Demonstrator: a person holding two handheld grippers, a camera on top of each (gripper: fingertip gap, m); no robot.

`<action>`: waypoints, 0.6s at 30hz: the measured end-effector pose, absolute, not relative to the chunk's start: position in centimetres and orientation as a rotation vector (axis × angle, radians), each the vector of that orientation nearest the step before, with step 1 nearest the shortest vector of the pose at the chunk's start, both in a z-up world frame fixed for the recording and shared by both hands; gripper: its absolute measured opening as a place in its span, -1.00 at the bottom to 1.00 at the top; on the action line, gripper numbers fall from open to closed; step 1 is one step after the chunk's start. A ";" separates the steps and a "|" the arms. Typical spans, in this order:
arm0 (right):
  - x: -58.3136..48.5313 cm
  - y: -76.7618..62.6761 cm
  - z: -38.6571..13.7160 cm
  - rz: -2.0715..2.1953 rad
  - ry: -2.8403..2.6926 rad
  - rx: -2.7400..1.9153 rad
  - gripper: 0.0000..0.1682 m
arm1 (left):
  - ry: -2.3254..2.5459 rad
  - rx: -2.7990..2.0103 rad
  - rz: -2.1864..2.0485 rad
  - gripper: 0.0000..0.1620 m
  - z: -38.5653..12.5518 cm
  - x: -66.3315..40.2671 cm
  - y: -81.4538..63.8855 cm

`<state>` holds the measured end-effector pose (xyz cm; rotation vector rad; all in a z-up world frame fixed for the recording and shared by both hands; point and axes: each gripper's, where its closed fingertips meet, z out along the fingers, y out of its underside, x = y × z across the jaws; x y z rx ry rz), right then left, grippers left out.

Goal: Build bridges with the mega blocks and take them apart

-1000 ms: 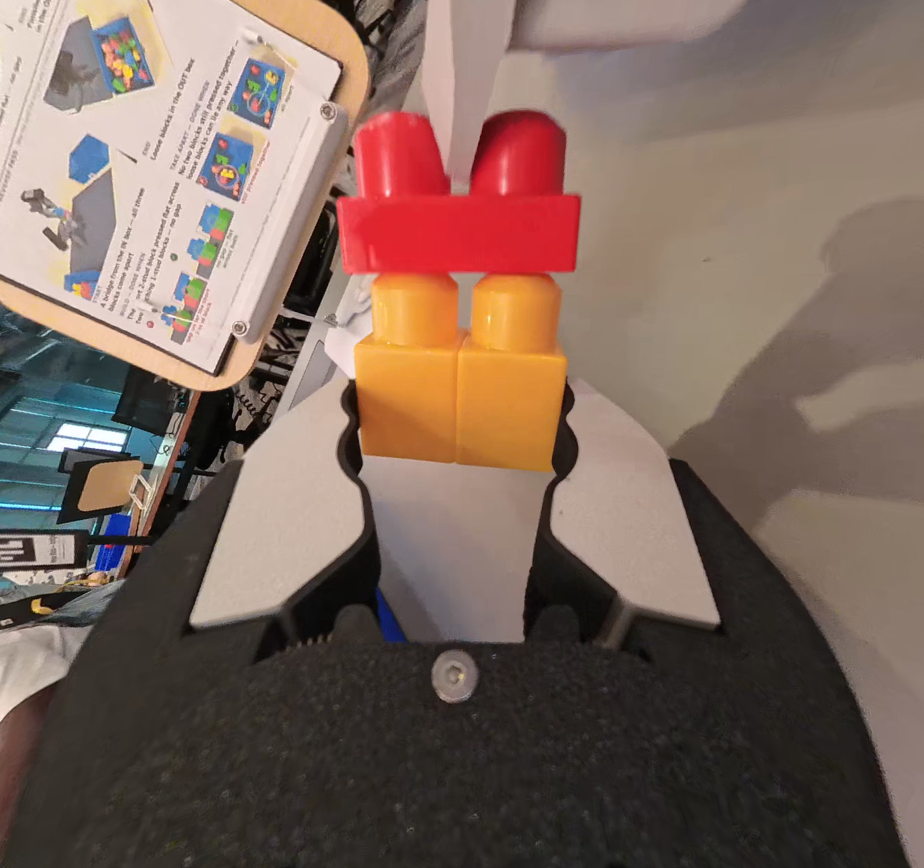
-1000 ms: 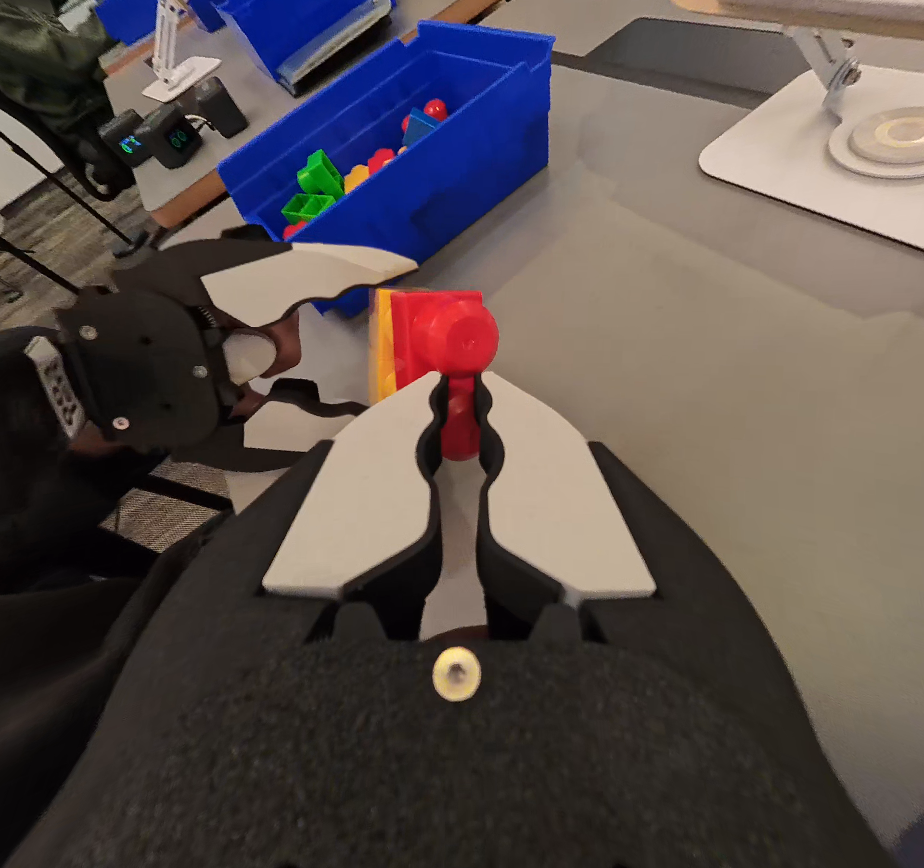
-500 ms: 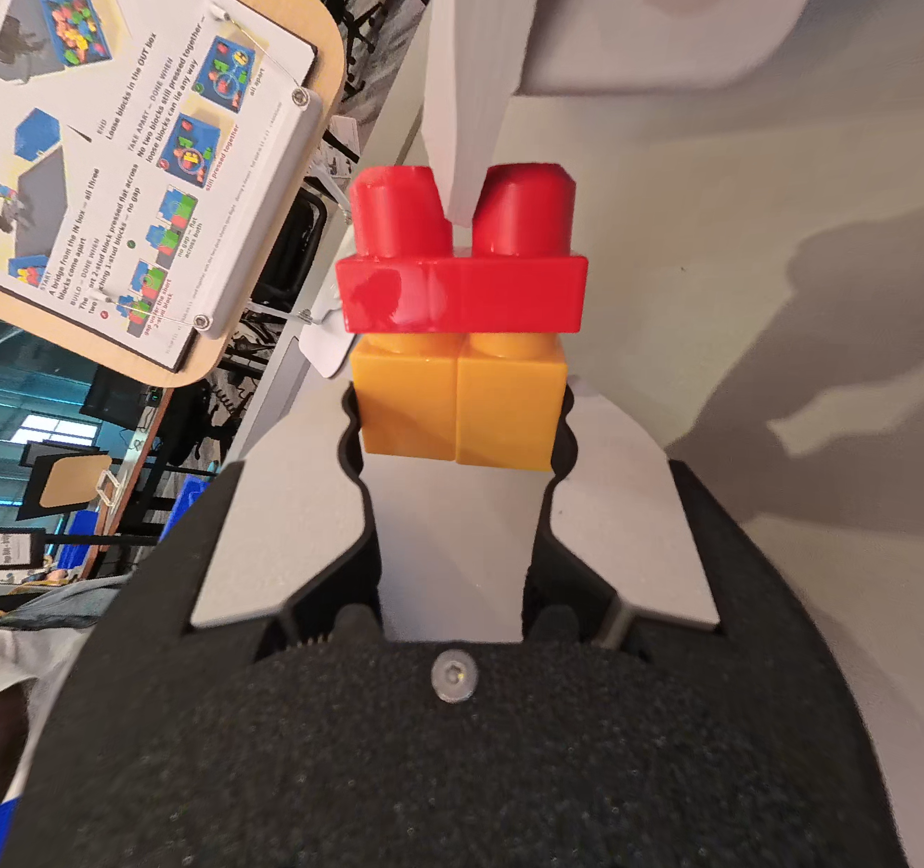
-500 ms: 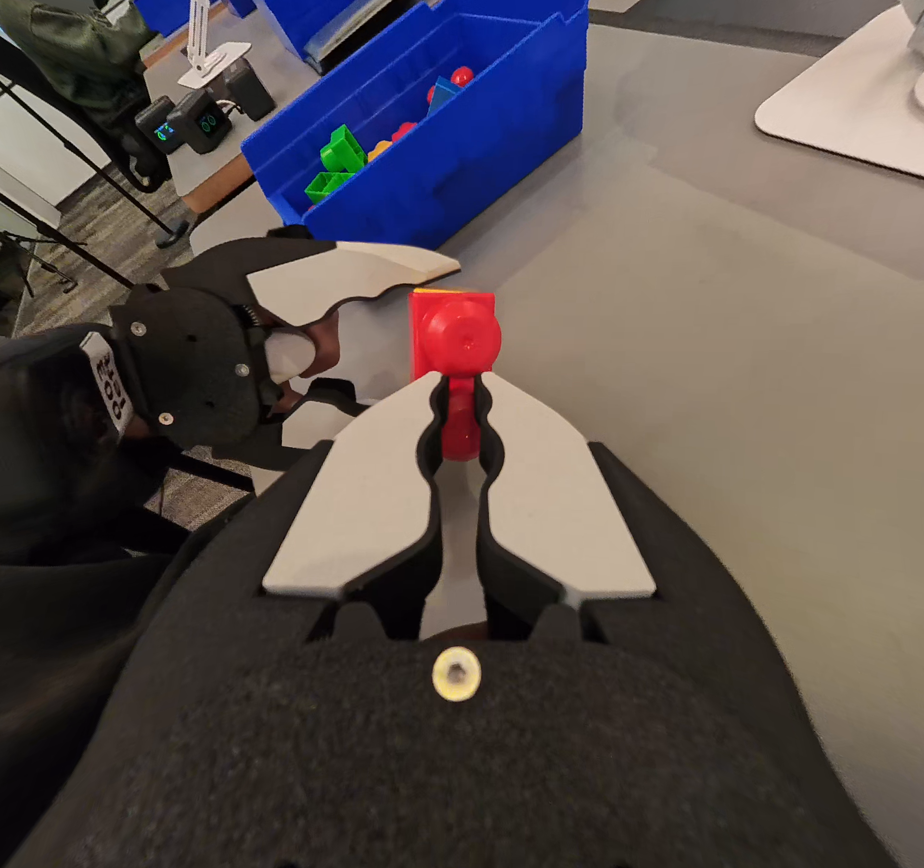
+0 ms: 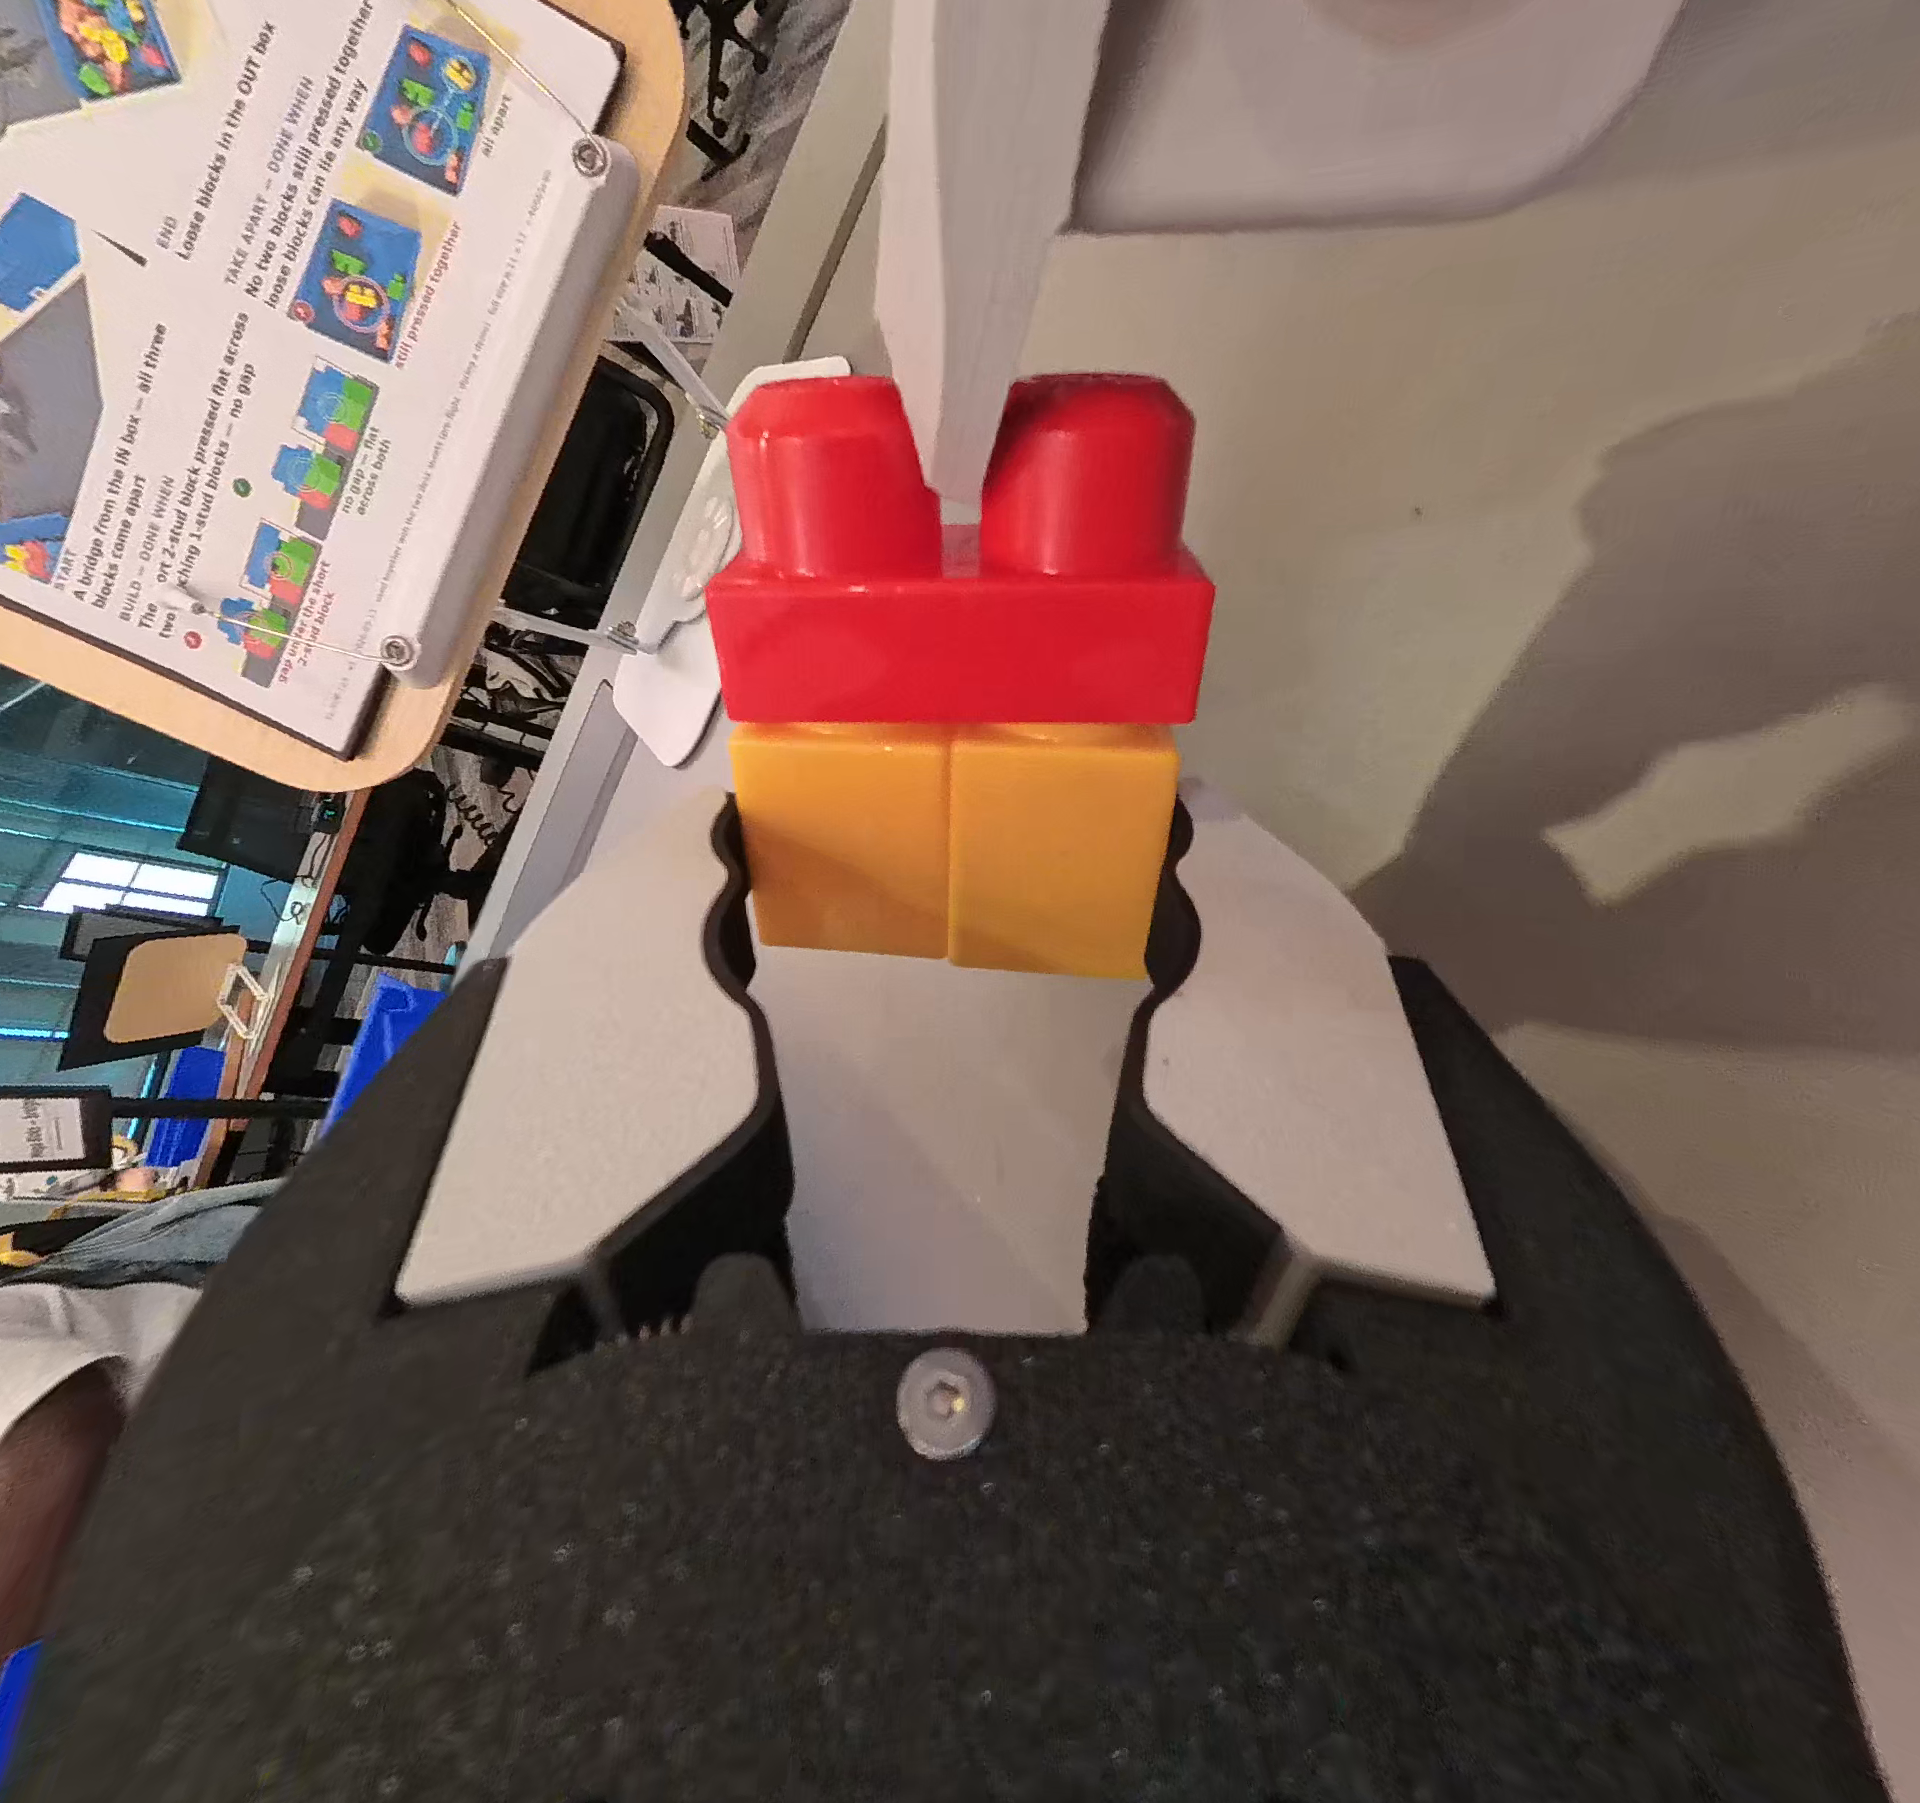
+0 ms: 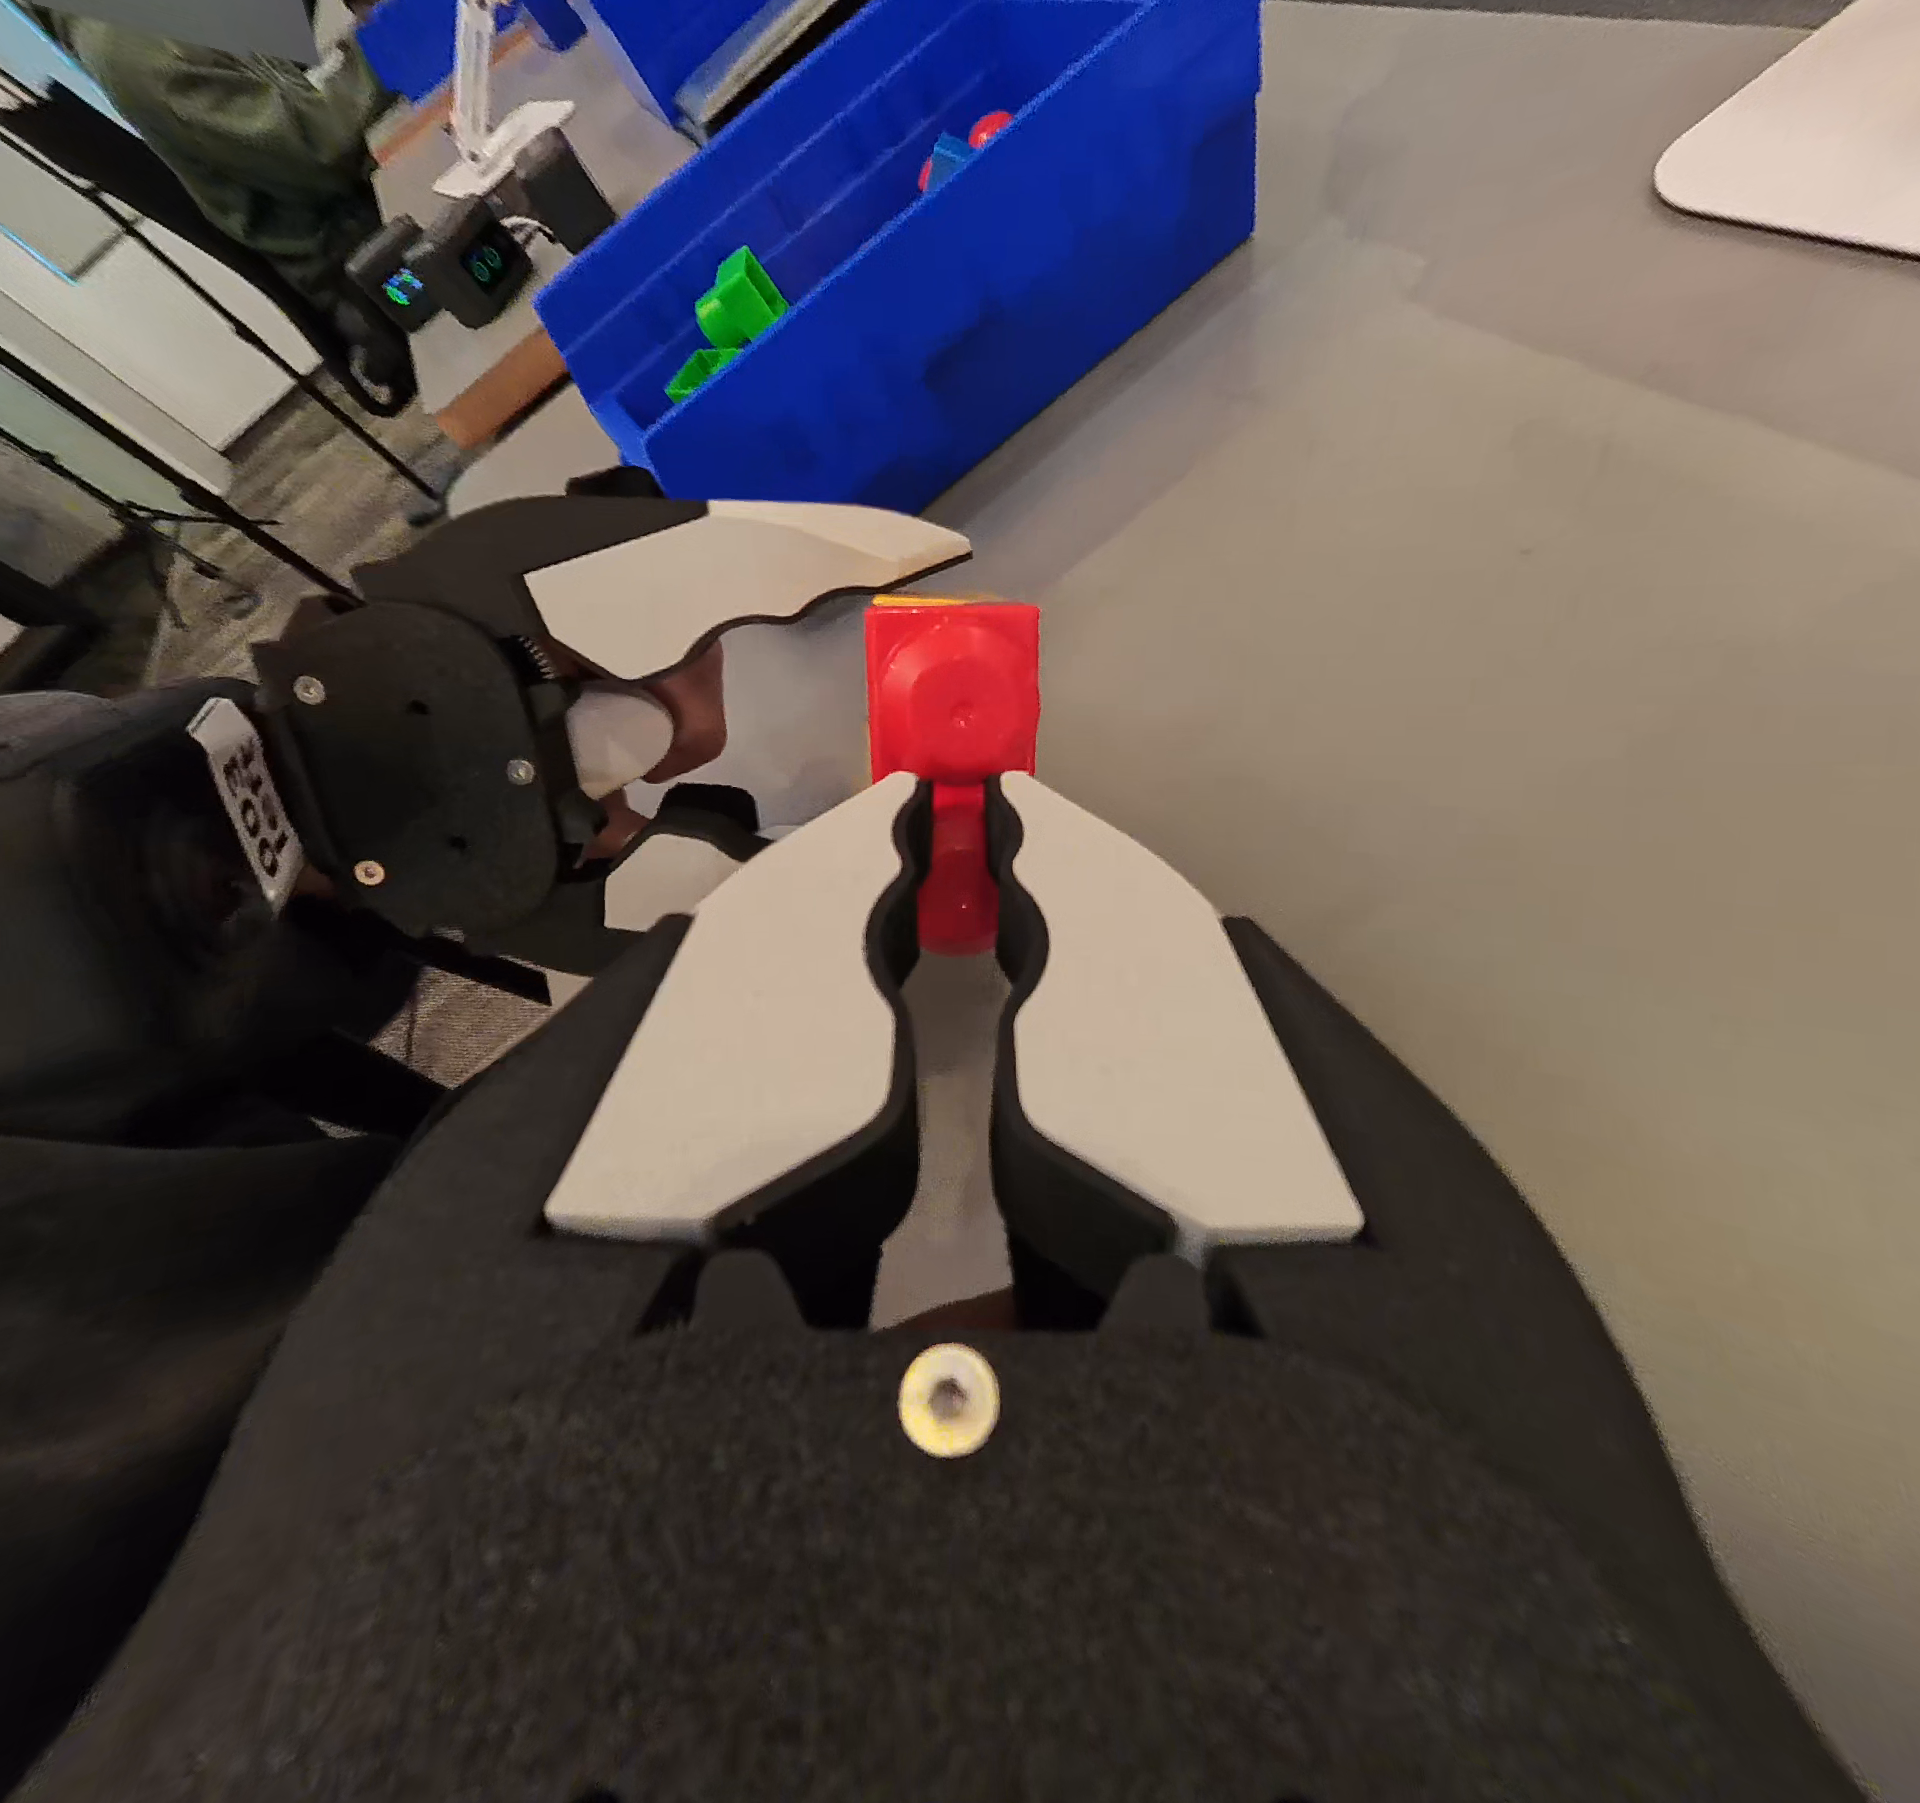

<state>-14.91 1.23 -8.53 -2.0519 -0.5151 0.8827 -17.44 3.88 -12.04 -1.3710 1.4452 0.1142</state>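
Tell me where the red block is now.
The red block sits pressed onto the orange blocks the left tool holds, its stud pinched by the right tool.

Bare grey table (image 6: 1455, 714) lies right of the blue bin (image 6: 935, 340).

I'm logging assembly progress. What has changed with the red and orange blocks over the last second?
The red block has been pushed down onto the two orange blocks; their studs, exposed before, are now hidden and the gap is closed. Unchanged: left gripper clamps the orange pair, right gripper grips the red block's stud.
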 end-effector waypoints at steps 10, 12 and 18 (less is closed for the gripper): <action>-15.4 0.2 -7.0 0.944 -0.614 -1.980 -0.62 | 1.439 -1.326 0.123 -0.08 -10.6 -17.6 3.7; -15.2 0.8 -7.7 0.861 -0.611 -2.003 -0.55 | 1.432 -1.317 0.106 -0.08 -10.4 -17.7 3.6; -15.8 0.8 -7.9 0.943 -0.604 -1.993 -0.62 | 1.444 -1.306 0.130 -0.08 -10.3 -17.9 3.4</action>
